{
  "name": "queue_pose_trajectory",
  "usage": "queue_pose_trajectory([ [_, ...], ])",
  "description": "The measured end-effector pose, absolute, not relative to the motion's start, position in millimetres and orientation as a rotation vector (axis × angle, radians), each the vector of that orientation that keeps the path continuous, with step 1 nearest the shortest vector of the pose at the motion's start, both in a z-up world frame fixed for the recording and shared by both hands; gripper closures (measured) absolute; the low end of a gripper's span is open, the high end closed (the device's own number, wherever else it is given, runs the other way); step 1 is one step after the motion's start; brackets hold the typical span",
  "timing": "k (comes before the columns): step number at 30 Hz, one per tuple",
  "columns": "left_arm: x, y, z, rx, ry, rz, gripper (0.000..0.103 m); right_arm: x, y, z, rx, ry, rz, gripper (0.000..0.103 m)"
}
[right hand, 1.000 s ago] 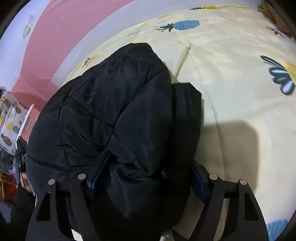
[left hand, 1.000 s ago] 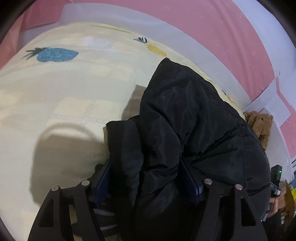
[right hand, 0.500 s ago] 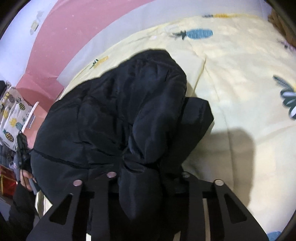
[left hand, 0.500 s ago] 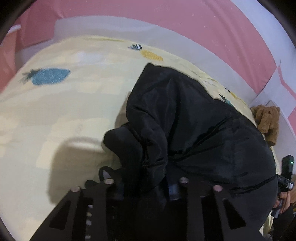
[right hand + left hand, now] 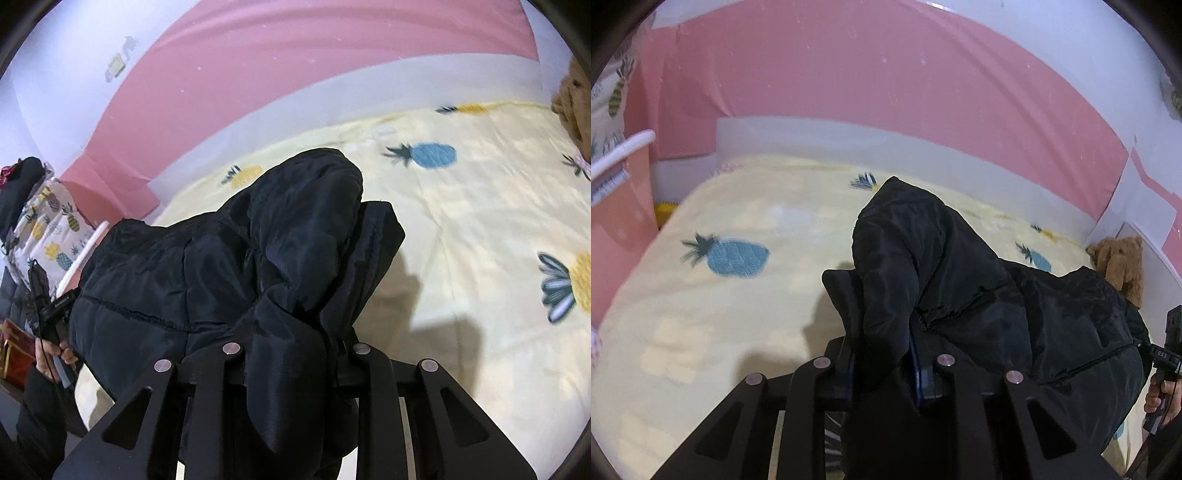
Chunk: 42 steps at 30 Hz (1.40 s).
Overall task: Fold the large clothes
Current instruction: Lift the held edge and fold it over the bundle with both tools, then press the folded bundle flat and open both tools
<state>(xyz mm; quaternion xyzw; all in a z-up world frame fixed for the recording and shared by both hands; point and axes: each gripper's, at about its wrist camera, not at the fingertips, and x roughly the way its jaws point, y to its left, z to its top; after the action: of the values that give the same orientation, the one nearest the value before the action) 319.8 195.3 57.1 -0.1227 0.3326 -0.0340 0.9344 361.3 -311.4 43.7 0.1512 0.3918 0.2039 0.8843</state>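
A black padded jacket (image 5: 979, 302) lies bunched on a pale yellow bed cover with pineapple prints (image 5: 720, 295). My left gripper (image 5: 882, 362) is shut on a fold of the jacket's near edge and holds it up off the bed. In the right wrist view the same jacket (image 5: 229, 266) spreads to the left, and my right gripper (image 5: 291, 350) is shut on another bunched fold of it, with cloth hanging down between the jaws. The fingertips of both grippers are mostly hidden by the fabric.
A pink and white padded wall (image 5: 886, 92) runs behind the bed. A brown teddy bear (image 5: 1119, 262) sits at the bed's far right corner. A pineapple-print pillow (image 5: 48, 229) and a red box (image 5: 13, 347) lie off the bed's left side.
Both grippers closed on the jacket's near edge and lifted it. The cameras now sit higher and tilt up, showing more wall and bed.
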Motion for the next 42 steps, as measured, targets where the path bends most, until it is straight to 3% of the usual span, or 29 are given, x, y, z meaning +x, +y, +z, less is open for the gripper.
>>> queue_pose_trajectory([
  [7, 352.5, 239.1, 65.1, -0.237, 0.667, -0.005, 0.081, 394.7, -280.6, 28.8, 0.294, 0.800, 0.455, 0.078],
  [13, 392.7, 276.4, -2.1, -0.246, 0.753, 0.051, 0.080, 425.2, -244.8, -34.9, 0.293, 0.905, 0.436, 0.076],
  [16, 400.0, 287.4, -52.2, -0.300, 0.808, 0.077, 0.075, 429.8, -243.6, -63.0, 0.317, 0.948, 0.422, 0.065],
  [20, 391.2, 293.2, -53.9, -0.329, 0.783, 0.079, 0.063, 427.8, -249.5, -57.0, 0.307, 0.966, 0.393, 0.047],
  [23, 377.4, 297.9, -38.9, -0.343, 0.782, 0.099, 0.059, 417.0, -256.6, -37.7, 0.300, 0.959, 0.370, 0.043],
  [31, 327.2, 286.6, 13.7, -0.280, 0.672, 0.153, 0.057, 366.8, -246.9, 14.8, 0.161, 0.815, 0.312, 0.042],
  [34, 324.5, 265.7, 7.7, -0.255, 0.676, 0.079, 0.051, 361.0, -219.8, -2.9, 0.086, 0.858, 0.343, 0.042],
  [38, 344.3, 240.8, -29.9, -0.178, 0.779, 0.071, 0.050, 372.6, -207.8, -34.3, 0.047, 0.925, 0.309, 0.042],
  [42, 340.2, 239.3, -24.0, -0.182, 0.757, 0.097, 0.050, 367.9, -207.4, -21.8, 0.016, 0.897, 0.298, 0.042],
])
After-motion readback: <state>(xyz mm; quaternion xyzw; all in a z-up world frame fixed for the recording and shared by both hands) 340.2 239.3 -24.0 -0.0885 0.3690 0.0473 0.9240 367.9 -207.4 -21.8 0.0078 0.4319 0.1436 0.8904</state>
